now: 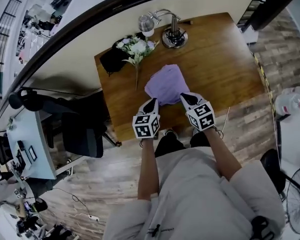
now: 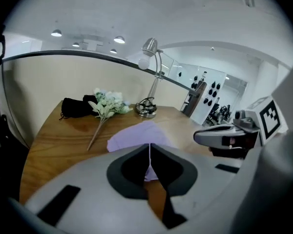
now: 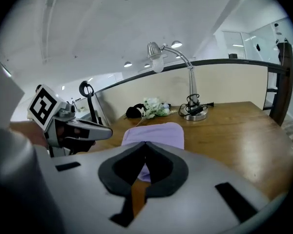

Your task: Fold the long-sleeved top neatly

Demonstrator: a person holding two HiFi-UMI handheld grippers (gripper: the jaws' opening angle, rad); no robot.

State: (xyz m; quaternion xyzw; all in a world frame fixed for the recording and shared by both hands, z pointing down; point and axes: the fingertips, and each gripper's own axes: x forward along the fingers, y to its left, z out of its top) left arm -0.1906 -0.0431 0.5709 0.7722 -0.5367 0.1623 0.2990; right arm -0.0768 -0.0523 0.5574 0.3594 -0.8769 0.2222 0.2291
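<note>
The lavender long-sleeved top (image 1: pixel 166 84) lies folded into a compact shape near the front of the wooden table (image 1: pixel 225 64). My left gripper (image 1: pixel 151 104) is shut on its near left corner and my right gripper (image 1: pixel 186 98) is shut on its near right corner. In the left gripper view the jaws (image 2: pixel 150 146) meet at the tips, with lavender cloth (image 2: pixel 132 135) hanging behind them. The right gripper view shows the same: closed tips (image 3: pixel 145 143) with the top (image 3: pixel 156 132) stretching away over the table. The near edge looks lifted off the wood.
A bunch of white flowers (image 1: pixel 135 48), a black pouch (image 1: pixel 112 59) and a metal desk lamp (image 1: pixel 172 34) stand at the back of the table. A black office chair (image 1: pixel 82 129) is to the left on the floor. Bare wood lies to the right of the top.
</note>
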